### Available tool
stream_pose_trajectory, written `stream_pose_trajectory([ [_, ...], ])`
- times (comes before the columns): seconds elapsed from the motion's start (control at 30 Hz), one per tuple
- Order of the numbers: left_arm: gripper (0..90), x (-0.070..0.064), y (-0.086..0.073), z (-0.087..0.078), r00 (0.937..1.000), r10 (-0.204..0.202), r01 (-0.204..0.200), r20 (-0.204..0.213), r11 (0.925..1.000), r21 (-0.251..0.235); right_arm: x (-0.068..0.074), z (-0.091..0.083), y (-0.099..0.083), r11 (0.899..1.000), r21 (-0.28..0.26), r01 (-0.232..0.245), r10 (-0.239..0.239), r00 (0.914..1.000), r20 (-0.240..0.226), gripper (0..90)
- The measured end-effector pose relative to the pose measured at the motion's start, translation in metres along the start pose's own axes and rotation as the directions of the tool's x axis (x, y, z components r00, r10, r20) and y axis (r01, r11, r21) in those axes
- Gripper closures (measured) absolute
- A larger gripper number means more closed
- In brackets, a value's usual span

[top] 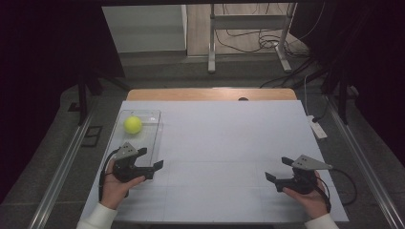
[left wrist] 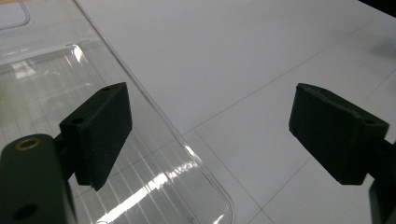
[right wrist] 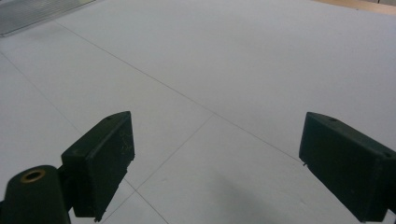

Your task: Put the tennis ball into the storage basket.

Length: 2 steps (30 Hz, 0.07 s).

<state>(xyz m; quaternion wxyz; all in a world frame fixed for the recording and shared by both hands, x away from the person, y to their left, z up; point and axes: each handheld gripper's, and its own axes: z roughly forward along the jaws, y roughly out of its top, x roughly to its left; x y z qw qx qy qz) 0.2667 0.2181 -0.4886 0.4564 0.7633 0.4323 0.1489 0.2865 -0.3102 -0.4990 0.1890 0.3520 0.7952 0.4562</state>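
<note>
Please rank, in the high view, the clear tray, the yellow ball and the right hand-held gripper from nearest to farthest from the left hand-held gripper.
1. Clear tray: its near end lies right at the left hand-held gripper.
2. Yellow ball: in the tray's far end, beyond the gripper.
3. Right hand-held gripper: across the white table, on the person's right.

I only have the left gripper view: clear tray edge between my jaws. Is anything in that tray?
Observer: Yes, a yellow ball lies at the far end of the tray, seen from the high view.
Operator: Is my gripper near it?
Observer: The left gripper sits at the tray's near end, apart from the ball, jaws open.
Operator: And the other one?
Observer: The right gripper is far across the table, jaws open, holding nothing.
</note>
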Motion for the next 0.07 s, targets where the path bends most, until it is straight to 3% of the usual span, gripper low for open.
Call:
stream_pose_trajectory([
  [0.07, 14.6, -0.0004, -0.0001, 0.0008, 1.0000, 0.004, -0.004, 0.003, 1.0000, 0.003, -0.0002, -0.0002, 0.0000, 1.000, -0.001, -0.002, 0.002, 1.0000, 0.000, 10.6],
])
